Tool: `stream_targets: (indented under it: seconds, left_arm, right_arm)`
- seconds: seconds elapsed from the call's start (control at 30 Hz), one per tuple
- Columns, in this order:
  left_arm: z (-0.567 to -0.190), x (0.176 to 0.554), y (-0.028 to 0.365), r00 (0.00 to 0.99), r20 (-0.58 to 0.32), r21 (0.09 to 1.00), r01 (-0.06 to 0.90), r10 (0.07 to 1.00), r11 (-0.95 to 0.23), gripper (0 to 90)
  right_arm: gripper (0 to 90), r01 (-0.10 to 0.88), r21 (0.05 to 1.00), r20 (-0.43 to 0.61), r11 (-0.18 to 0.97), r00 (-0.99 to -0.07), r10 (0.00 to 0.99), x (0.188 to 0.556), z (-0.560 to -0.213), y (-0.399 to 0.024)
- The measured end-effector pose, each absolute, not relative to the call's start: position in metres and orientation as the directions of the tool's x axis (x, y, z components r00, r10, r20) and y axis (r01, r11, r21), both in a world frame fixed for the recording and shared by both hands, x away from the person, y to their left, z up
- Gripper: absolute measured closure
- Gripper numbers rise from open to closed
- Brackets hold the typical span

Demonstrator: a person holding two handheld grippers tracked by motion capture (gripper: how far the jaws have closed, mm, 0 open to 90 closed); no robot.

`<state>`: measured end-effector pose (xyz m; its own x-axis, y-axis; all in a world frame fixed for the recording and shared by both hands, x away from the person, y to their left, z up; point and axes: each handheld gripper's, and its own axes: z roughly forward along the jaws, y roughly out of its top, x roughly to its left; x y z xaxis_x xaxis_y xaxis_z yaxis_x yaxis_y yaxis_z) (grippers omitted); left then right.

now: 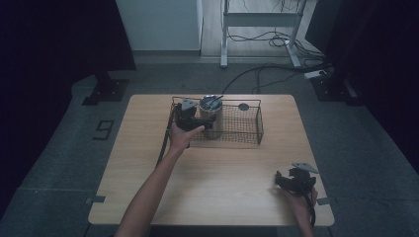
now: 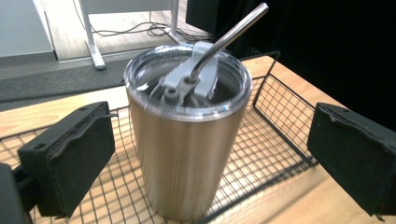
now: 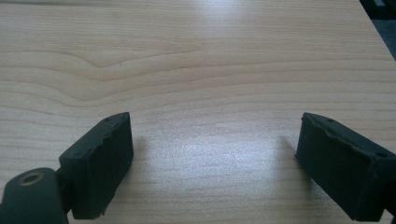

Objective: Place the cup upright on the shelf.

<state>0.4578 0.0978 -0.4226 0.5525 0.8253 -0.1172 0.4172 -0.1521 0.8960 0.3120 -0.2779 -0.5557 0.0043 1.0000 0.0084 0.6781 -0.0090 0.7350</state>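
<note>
High view: a wooden counter is seen whole, with a black wire basket set near its far edge, about mid-width. A steel tumbler stands upright in the basket's left end. A small dark round object is seen by the basket's far rim; what it is can't be told. The left claw is held at the basket's left end, right beside the tumbler. The right claw is held low near the counter's near right corner, well apart from the basket.

Left gripper view: detail is added that the high view lacks. The tumbler is shown with a clear lid, a grey slider on it, and a bent metal straw leaning out to the upper right. The mesh floor of the basket is seen under and around it. The left claw is spread wide, a jaw on each side of the tumbler, clear gaps on both sides, nothing touched or gripped.

Right gripper view: bare wood grain of the counter is shown close up. The right claw is spread wide and carries nothing; its jaws are held just above or at the counter, contact can't be told.
</note>
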Motion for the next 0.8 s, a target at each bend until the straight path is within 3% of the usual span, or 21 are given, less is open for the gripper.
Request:
stream_targets:
  seconds: [0.23, 0.8]
  left_arm:
    - [-0.421, 0.436, 0.104, 0.578, -0.112, 0.877, 0.441, 0.808, -0.194, 3.0]
    - [-0.426, 0.37, 0.126, 0.609, -0.06, 0.894, 0.386, 0.791, -0.23, 6.1]
  right_arm:
    - [10.7, 0.678, 0.735, 0.008, -0.009, 0.004, 1.0, 0.312, -0.556, -0.278]
    - [10.8, 0.679, 0.734, 0.011, -0.013, 0.007, 1.0, 0.312, -0.556, -0.278]
